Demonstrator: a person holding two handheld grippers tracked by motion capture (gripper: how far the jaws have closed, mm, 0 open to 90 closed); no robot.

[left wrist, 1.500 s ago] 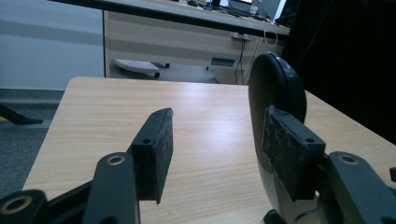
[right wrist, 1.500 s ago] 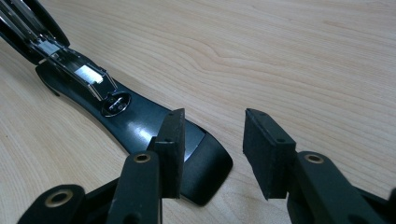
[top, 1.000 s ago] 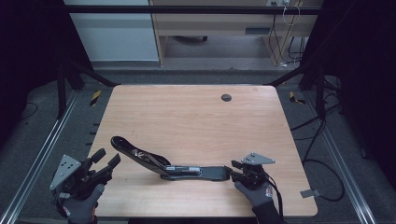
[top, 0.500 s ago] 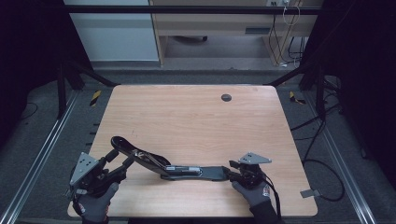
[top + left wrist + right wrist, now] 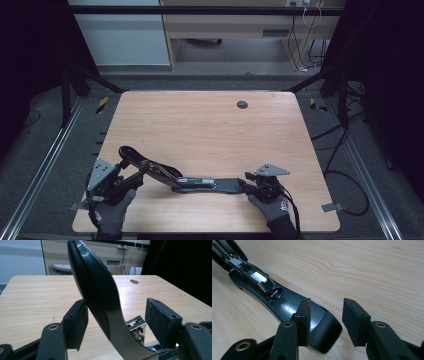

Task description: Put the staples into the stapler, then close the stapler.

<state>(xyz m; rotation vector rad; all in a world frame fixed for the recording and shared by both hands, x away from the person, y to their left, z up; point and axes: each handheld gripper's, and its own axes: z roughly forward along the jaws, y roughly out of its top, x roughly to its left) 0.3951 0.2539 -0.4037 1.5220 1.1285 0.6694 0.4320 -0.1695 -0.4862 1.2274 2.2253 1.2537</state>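
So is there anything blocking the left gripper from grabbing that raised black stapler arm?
Nothing visible is in the way. The raised arm of the opened stapler already stands between the left gripper's open jaws, with bare gaps to the pads on both sides. The right gripper is at the base's far end, jaws apart, well away.

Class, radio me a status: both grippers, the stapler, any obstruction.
Left gripper open, jaws astride raised stapler arm. Right gripper open over stapler base. Table ahead bare, nothing blocking.
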